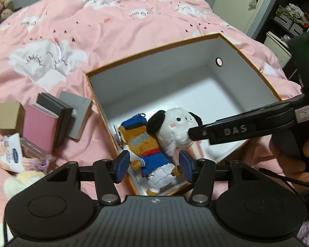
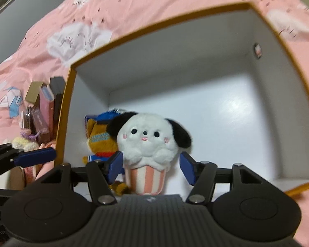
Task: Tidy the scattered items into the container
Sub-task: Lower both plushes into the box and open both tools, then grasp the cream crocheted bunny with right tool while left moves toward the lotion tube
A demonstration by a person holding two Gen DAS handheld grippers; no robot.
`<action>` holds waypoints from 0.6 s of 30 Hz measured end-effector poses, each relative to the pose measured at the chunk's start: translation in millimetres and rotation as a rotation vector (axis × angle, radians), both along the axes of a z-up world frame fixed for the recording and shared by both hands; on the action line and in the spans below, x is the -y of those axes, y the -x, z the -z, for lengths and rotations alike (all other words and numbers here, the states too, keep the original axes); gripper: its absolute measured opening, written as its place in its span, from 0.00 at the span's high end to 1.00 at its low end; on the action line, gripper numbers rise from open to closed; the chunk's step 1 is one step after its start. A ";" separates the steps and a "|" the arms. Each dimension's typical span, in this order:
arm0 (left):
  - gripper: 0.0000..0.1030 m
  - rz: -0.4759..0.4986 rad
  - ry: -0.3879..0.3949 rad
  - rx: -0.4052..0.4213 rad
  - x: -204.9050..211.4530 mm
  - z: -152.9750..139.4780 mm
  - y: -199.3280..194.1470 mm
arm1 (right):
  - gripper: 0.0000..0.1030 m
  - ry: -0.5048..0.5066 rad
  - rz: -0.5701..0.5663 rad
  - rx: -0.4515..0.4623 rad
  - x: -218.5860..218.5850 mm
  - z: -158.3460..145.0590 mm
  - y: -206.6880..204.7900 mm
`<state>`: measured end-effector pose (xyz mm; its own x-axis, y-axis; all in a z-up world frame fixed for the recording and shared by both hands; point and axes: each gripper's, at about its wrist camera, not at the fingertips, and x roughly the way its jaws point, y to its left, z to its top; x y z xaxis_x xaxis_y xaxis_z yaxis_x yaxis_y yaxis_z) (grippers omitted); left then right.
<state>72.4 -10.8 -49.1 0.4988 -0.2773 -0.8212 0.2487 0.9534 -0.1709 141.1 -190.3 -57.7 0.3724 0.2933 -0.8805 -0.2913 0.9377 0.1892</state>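
With both plush toys lying in the near corner of the box [image 1: 232, 47], I should lift my tongs straight up so no pad drags fur back out. My left tongs [image 1: 153, 167] stand open astride the bear in blue [image 1: 148, 154]; my right tongs [image 2: 151, 167] stand open around the white puppy [image 2: 147, 142] — neither pressing. The toys are soft, fuzzy and round; the box is stiff card, white inside. The small cartons [image 1: 43, 121] wait on the bed beside its left wall — rigid, flat-sided.
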 end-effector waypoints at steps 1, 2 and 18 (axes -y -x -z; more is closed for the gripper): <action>0.40 -0.005 -0.006 0.004 -1.4 -1.4 1.5 | 0.38 -0.004 0.000 0.011 -0.9 -2.6 -0.1; 0.40 -0.013 -0.010 0.008 -3.5 -3.0 3.0 | 0.38 -0.012 -0.002 0.022 -2.0 -5.0 1.0; 0.34 -0.202 -0.138 0.057 -73.6 -41.0 34.1 | 0.46 -0.112 -0.275 0.153 -50.3 -29.6 33.3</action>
<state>38.3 62.8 -8.1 0.5791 -0.0544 -0.8135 0.0565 0.9981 -0.0265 107.8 -140.0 -28.1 0.3911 0.4925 -0.7775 -0.5633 0.7961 0.2210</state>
